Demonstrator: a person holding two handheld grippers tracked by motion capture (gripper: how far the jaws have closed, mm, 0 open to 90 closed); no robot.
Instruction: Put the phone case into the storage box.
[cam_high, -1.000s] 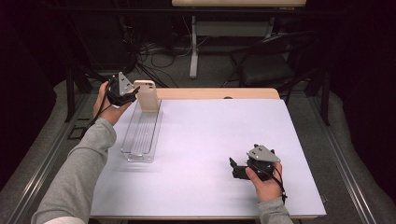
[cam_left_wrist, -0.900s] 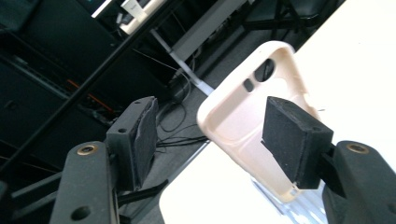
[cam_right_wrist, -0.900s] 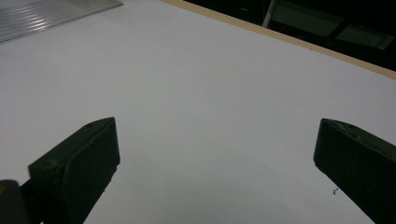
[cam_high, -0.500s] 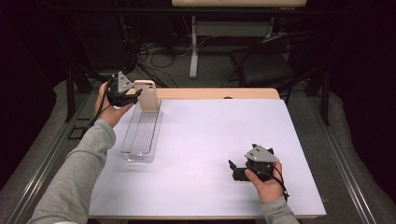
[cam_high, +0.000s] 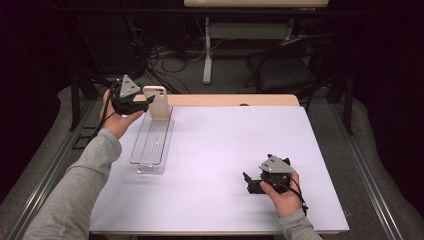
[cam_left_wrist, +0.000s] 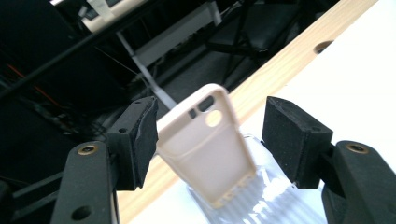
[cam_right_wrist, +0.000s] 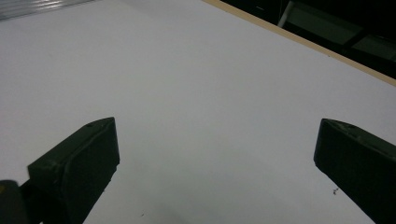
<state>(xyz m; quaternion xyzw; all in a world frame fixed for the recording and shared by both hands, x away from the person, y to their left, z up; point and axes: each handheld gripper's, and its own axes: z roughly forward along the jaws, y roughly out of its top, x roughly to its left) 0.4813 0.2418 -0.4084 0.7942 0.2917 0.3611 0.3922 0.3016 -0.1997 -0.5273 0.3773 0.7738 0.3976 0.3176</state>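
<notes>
Phone case, beige, standing upright at far end of clear tray.
Left gripper hovering around case, jaws part open, left pad touching, right pad apart; right gripper resting wide open, holding nothing, on white table.

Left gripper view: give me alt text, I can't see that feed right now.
A cream phone case stands tilted between the left gripper's two black jaws, touching the left pad with a gap at the right, above a clear ribbed tray at the table's wooden edge.
</notes>
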